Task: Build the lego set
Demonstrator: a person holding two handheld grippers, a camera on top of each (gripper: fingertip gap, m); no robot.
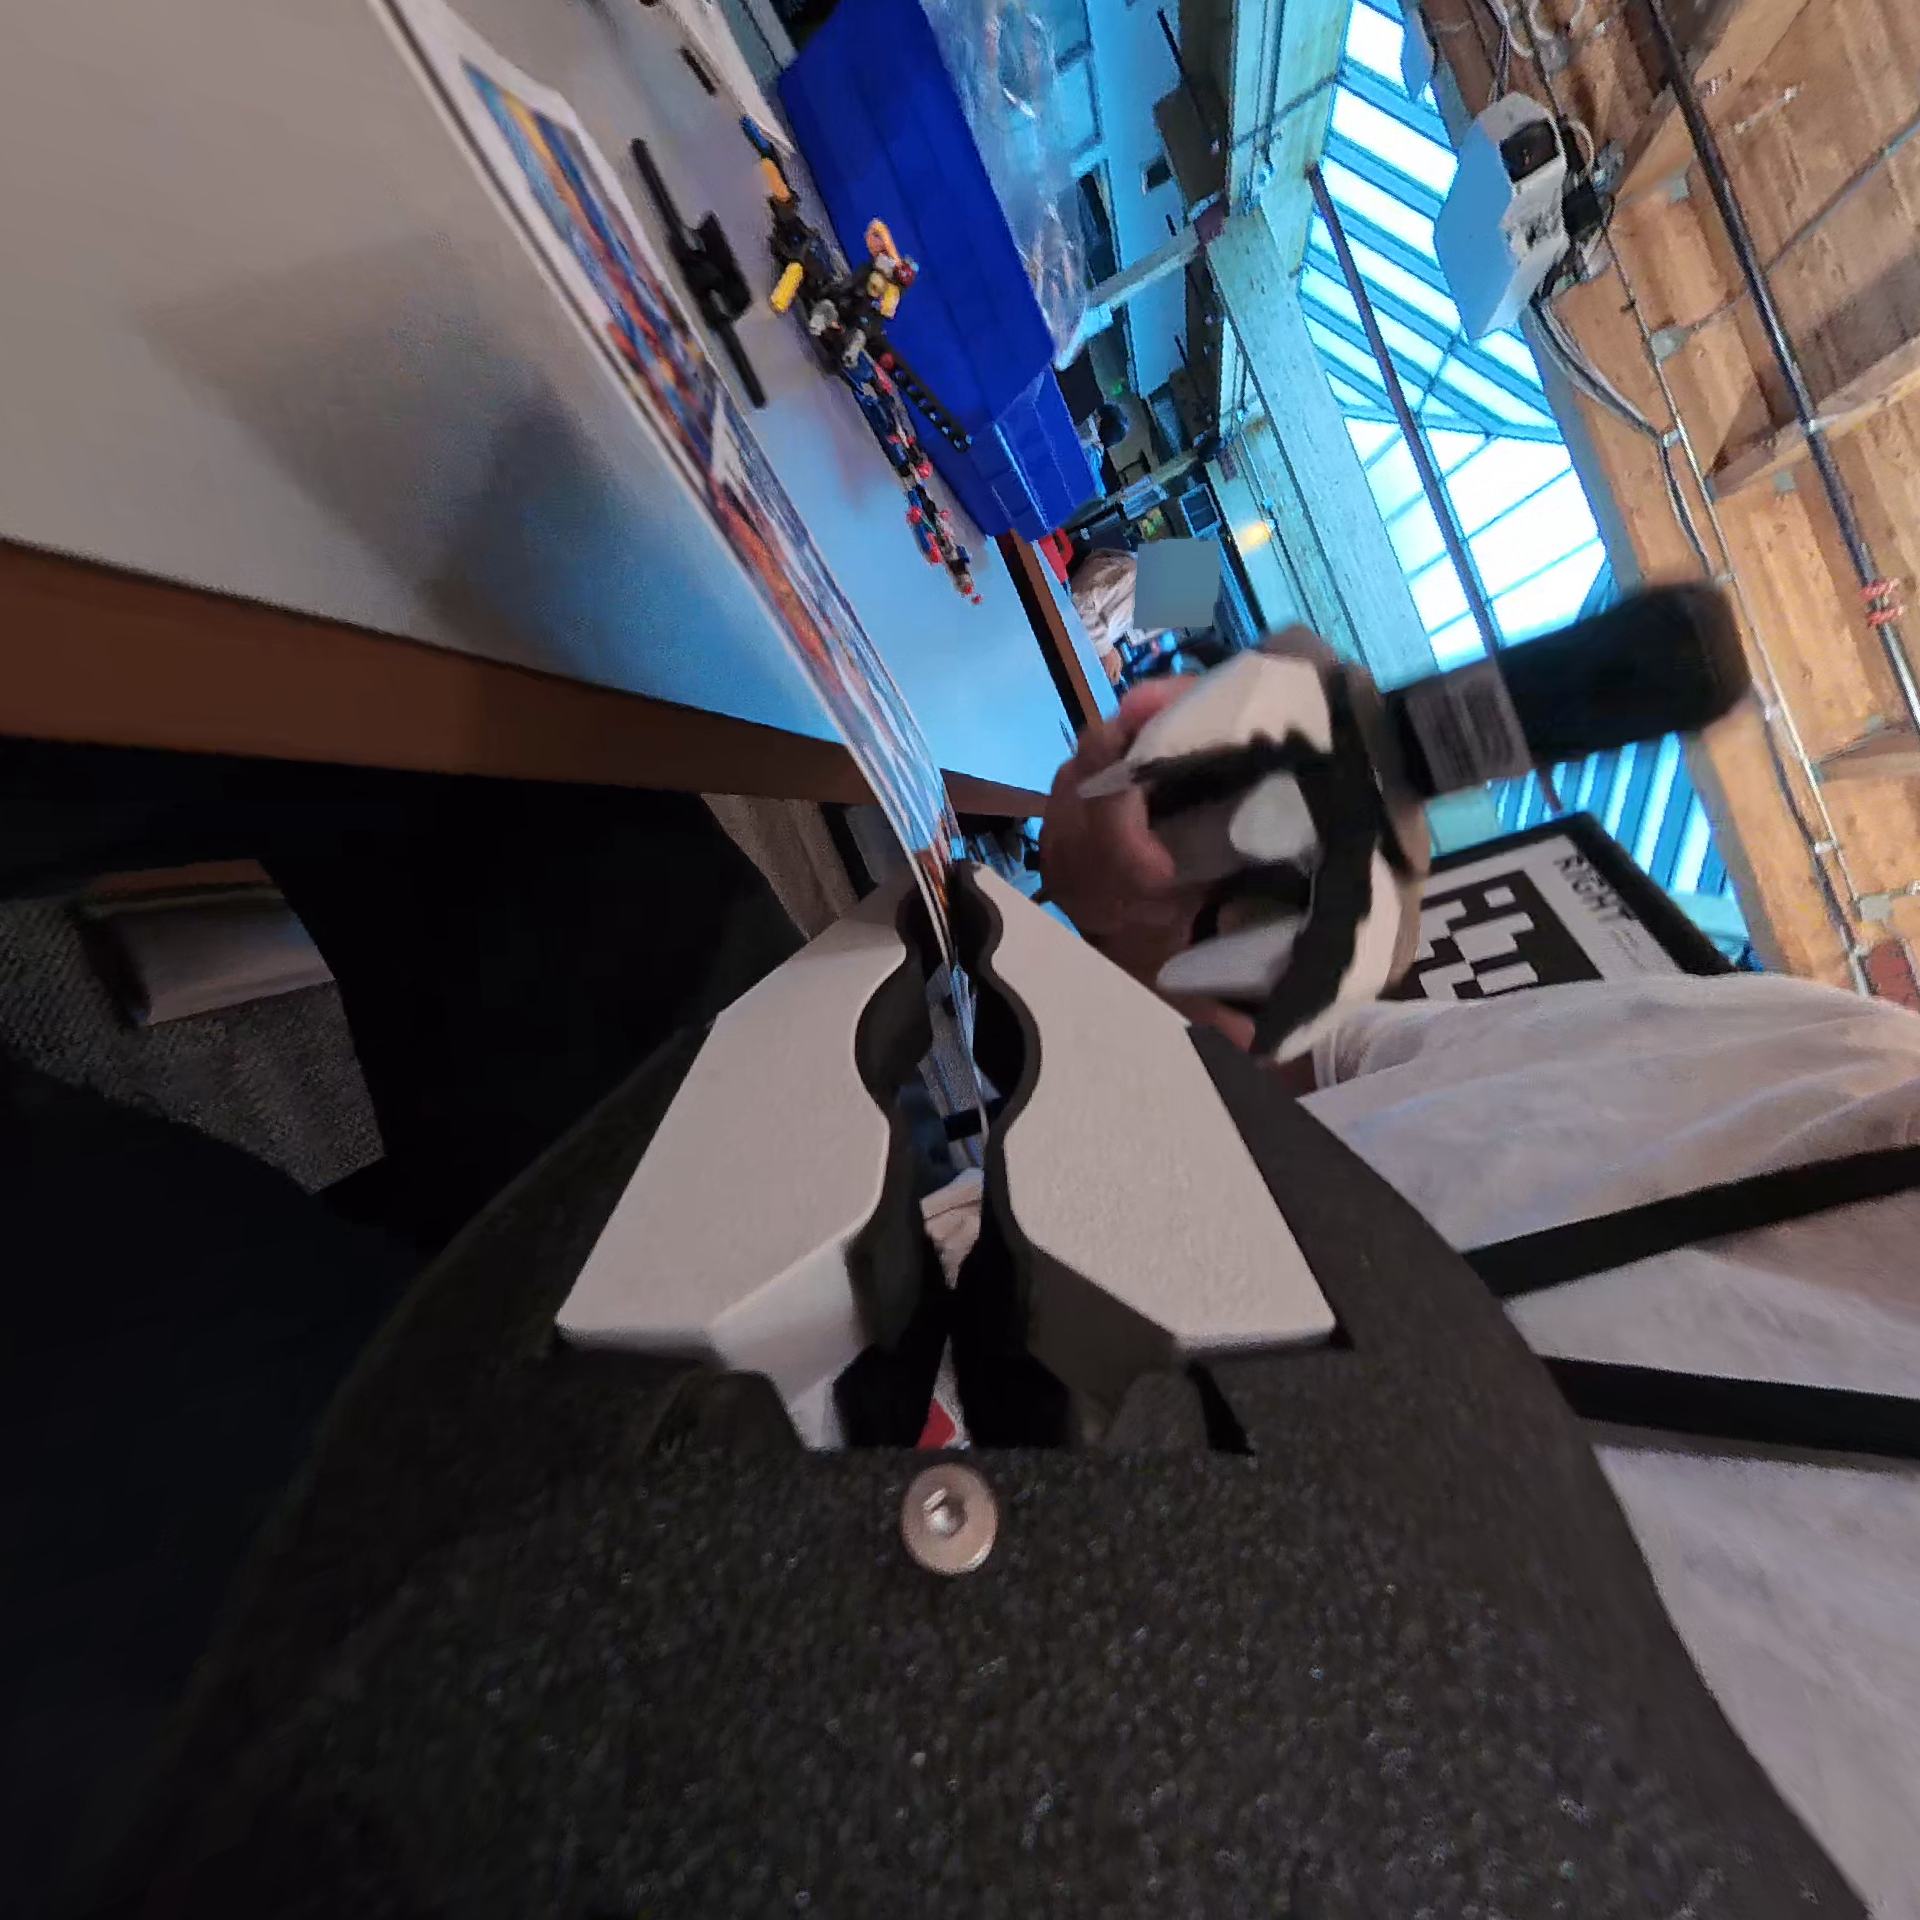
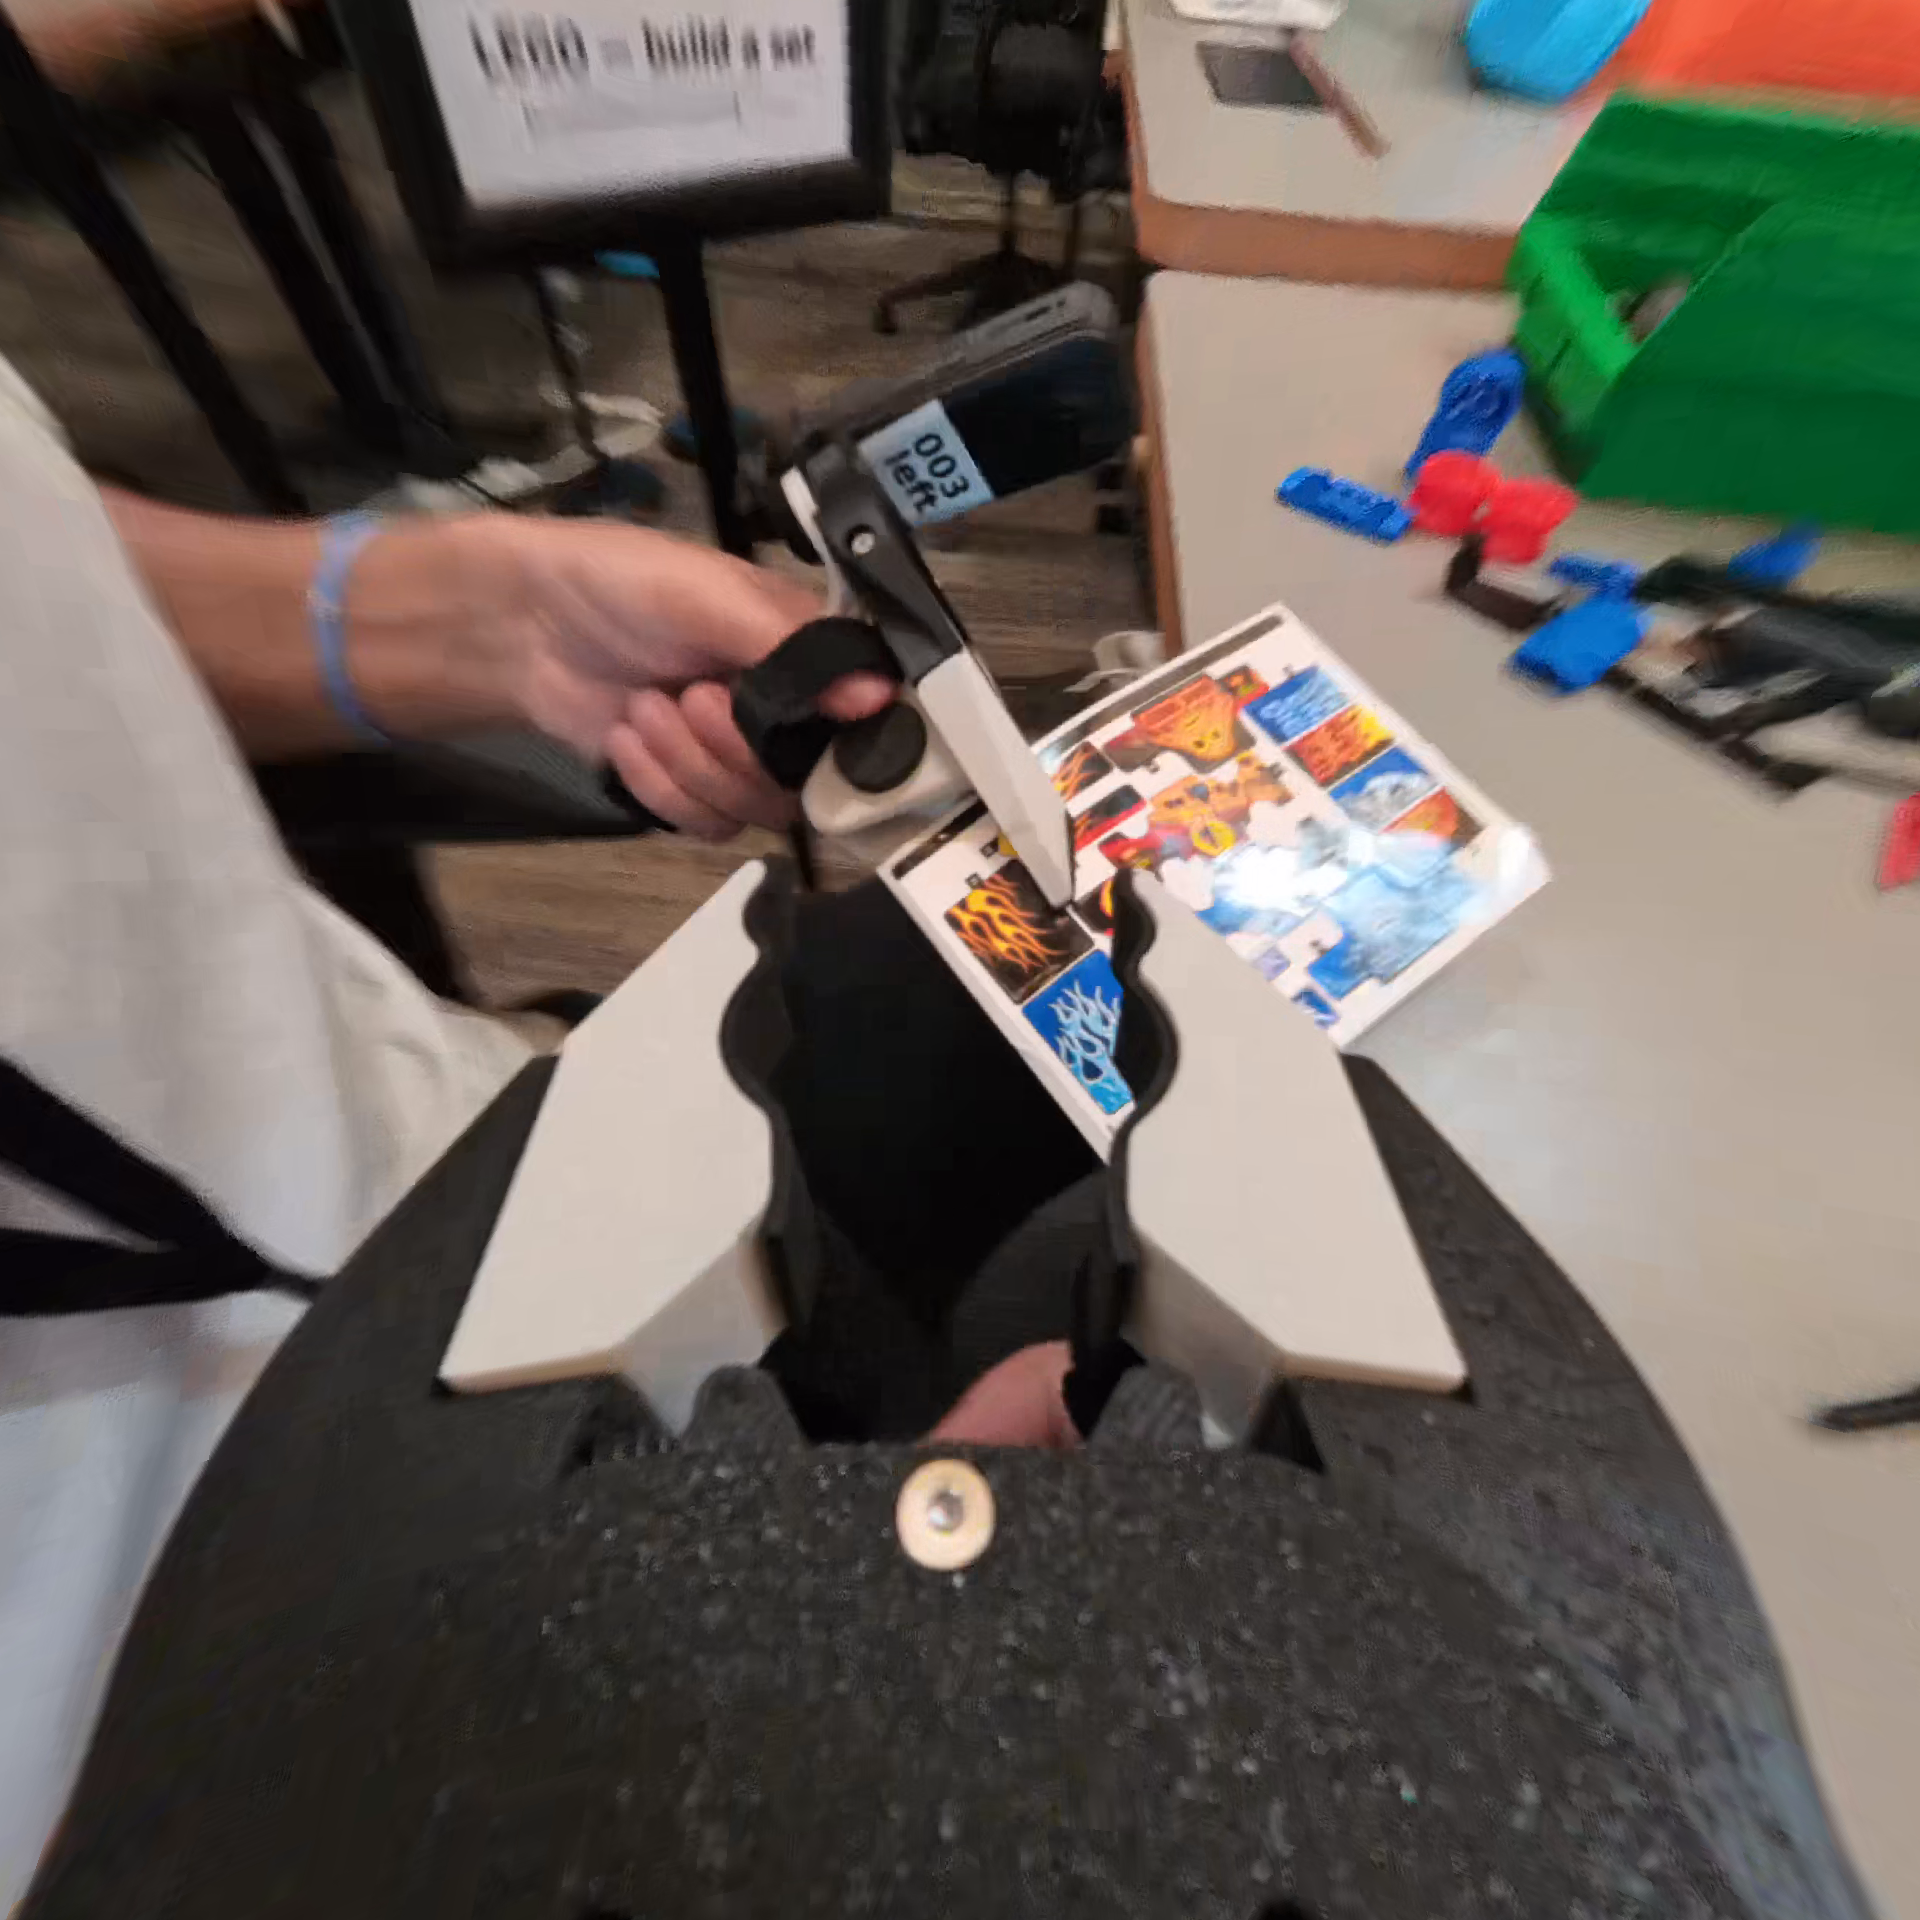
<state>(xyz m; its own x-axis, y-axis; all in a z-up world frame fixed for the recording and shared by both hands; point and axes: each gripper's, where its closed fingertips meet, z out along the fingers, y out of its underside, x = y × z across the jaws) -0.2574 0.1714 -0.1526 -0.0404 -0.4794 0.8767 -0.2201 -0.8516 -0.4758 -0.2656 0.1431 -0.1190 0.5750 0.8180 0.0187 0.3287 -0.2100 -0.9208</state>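
Lego sticker sheet (image 2: pixel 1278 831), glossy and printed with flame and ice decals, overhangs the near edge of the tabletop (image 2: pixel 1558 1195), its free corner pinched between the closed jaws of the left gripper (image 1: pixel 951 883). The right gripper (image 2: pixel 951 894) hovers just beside that corner with its jaws spread apart and nothing between them. Thin, light and floppy, the sheet already curves under its own weight and would likely crease or tear if tugged; its white margin looks the safest place to hold. A partly built Lego model (image 1: pixel 862 312) and loose pieces (image 2: pixel 1475 499) lie farther back on the tabletop.
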